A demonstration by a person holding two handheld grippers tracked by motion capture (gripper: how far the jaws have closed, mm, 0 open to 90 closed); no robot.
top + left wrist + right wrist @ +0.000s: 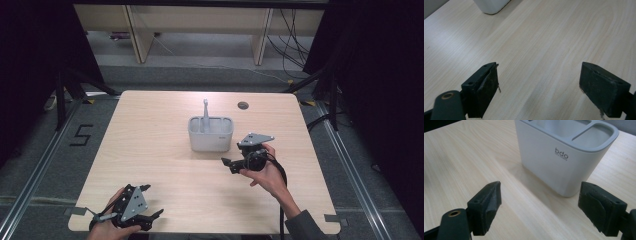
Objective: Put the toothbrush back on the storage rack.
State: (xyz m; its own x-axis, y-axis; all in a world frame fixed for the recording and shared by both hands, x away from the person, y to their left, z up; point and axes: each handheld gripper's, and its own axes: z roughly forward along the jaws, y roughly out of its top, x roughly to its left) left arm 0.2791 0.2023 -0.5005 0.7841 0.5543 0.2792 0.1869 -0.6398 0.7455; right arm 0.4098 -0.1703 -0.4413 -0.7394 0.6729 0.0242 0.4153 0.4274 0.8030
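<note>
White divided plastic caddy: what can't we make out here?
- White divided plastic caddy: compartment floors hidden by its own walls, high view.
- Right gripper view: caddy cut off by the top edge.
- Grey upright utensil: too small to identify.
- Left gripper view: caddy cropped to a corner.

A light wooden table [150,150] stands on grey floor [40,165]; black curtains [380,75] hang on both sides.

Right claw [228,165] hovers open near the white holder [210,135] mid-table.
</note>
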